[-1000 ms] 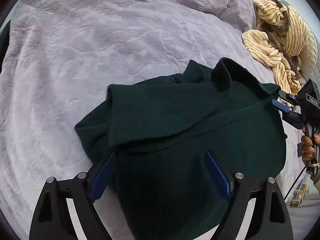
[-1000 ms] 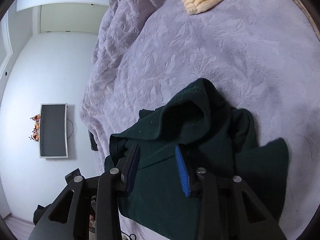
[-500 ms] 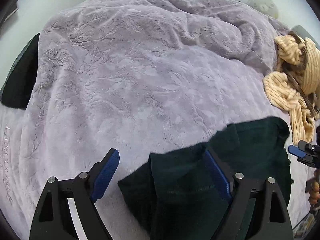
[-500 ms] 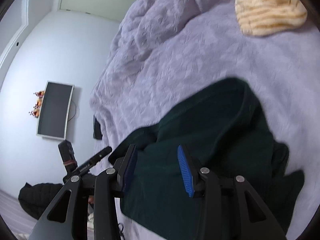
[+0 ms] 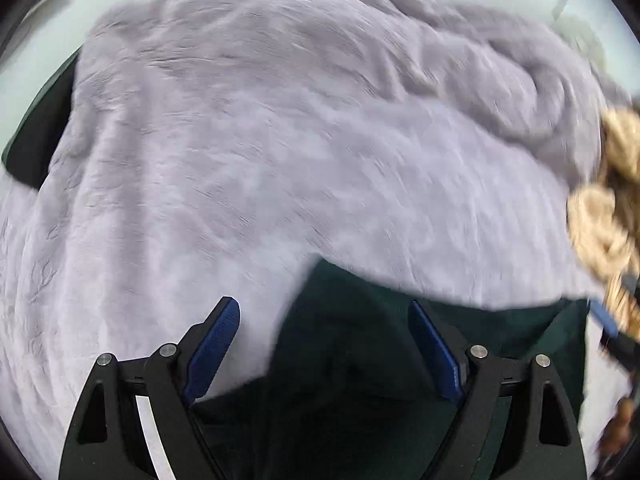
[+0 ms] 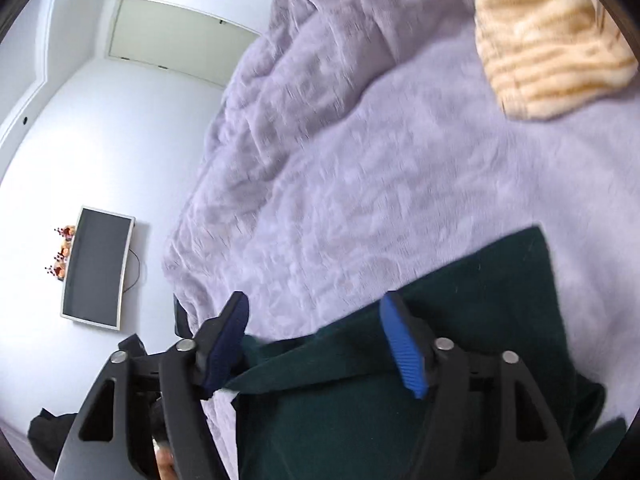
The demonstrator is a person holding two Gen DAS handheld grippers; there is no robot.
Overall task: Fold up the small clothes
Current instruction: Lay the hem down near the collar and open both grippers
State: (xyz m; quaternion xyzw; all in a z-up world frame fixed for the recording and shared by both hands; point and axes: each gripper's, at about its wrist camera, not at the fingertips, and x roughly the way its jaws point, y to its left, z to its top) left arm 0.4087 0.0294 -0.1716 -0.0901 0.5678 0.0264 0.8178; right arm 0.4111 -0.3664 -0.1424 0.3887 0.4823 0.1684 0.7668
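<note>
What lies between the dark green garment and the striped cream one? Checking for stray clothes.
Only bare lilac blanket separates the green garment from the striped garment, in the right wrist view.

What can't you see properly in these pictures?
- Dark green garment: in both wrist views its lower part runs off the bottom edge behind the gripper frames, so how well it is folded cannot be told.
- Striped cream garment: cut off by the lens edge and motion-blurred in both views.
- Ornaments beside the wall screen, right wrist view: too small to name.
- Purple blanket: pattern smeared by blur, left wrist view.
</note>
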